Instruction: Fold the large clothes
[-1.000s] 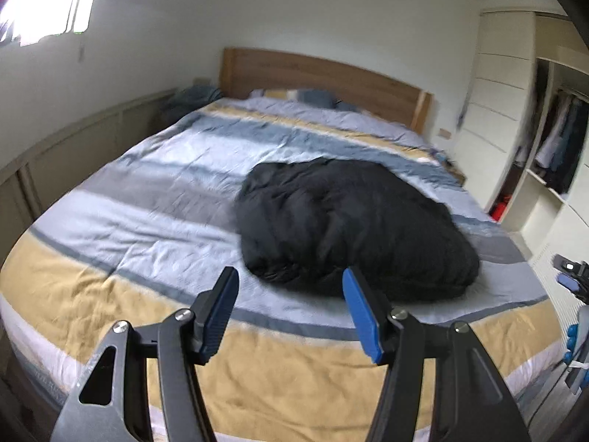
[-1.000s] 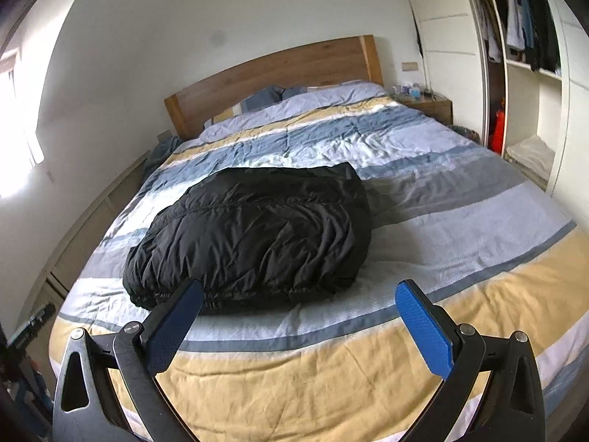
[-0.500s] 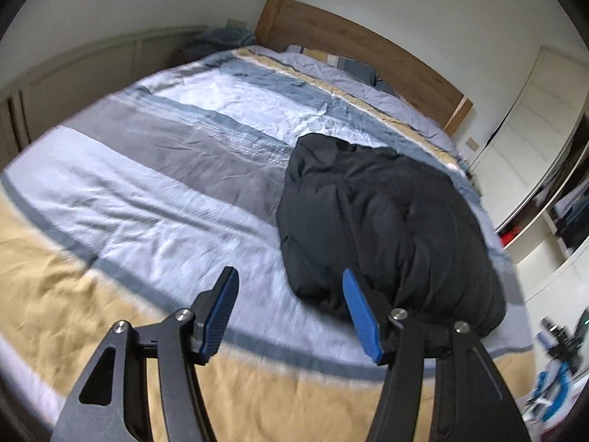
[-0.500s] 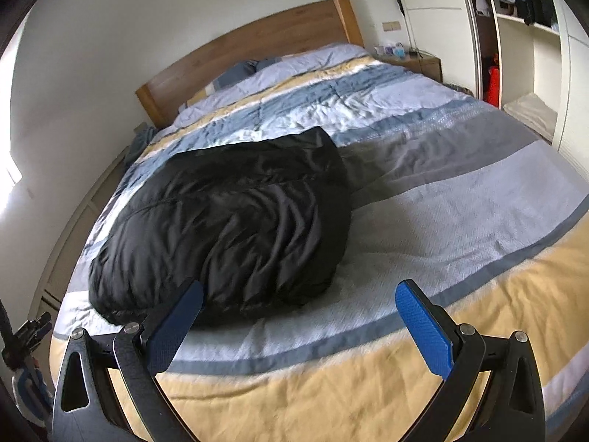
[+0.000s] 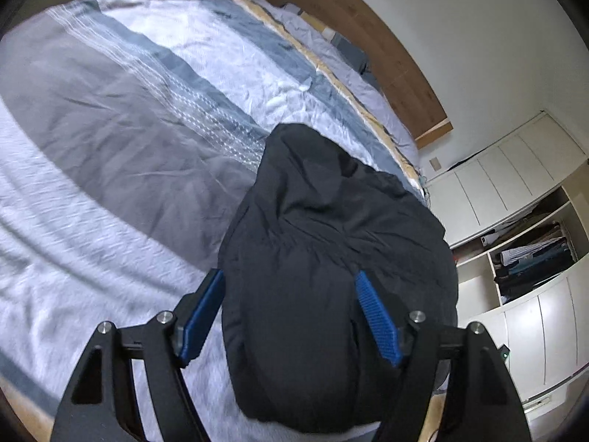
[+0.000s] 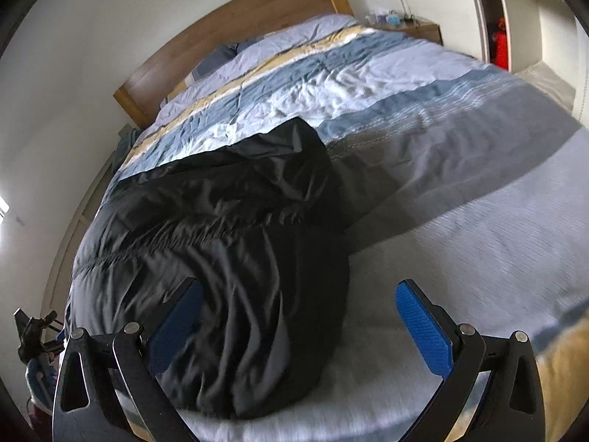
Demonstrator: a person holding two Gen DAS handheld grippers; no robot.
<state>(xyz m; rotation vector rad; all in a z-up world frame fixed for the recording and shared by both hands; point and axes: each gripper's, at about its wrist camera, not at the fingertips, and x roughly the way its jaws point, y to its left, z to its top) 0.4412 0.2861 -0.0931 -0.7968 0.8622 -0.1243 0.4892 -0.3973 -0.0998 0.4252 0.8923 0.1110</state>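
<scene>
Striped bed (image 5: 121,118) — black jacket (image 5: 331,276), unlabelled

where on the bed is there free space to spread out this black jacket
The striped bedspread lies bare between the black jacket and the wardrobe-side edge, and between the jacket and the pillows by the headboard. The near edge is crowded: the jacket bulges there, with both open claws close.
</scene>
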